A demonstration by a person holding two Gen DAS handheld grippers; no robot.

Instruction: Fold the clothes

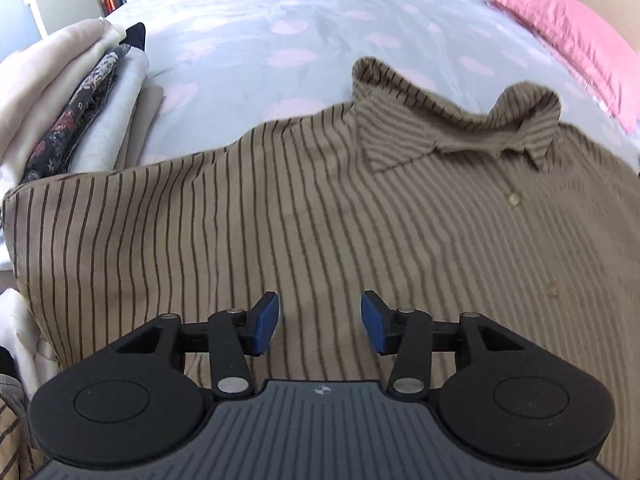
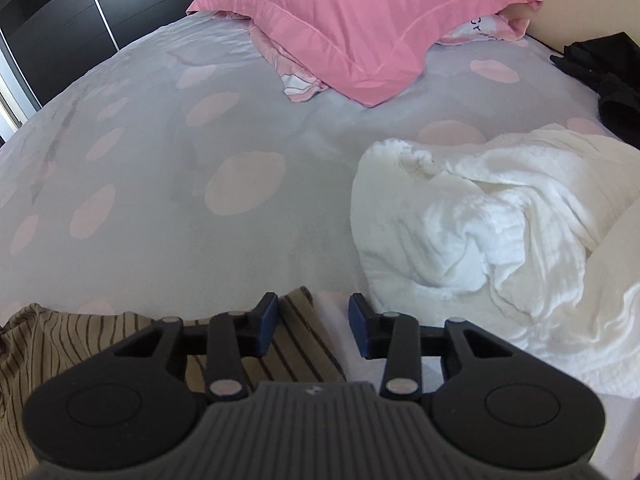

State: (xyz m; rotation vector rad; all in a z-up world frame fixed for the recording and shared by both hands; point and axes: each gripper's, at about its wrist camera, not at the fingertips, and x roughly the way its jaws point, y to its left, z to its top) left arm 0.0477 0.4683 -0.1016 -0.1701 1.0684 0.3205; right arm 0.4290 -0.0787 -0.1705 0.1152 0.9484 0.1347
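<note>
Left gripper (image 1: 320, 322) hung over one tan striped shirt (image 1: 280, 216) spread flat on the bed (image 1: 248, 28), jaws apart, gripping nothing. Right gripper (image 2: 313, 326) was unclenched too, empty, over the shirt's edge. One white crumpled towel (image 2: 480, 216) nearby, two pink pillows (image 2: 360, 20), one folded stack (image 1: 76, 112).
</note>
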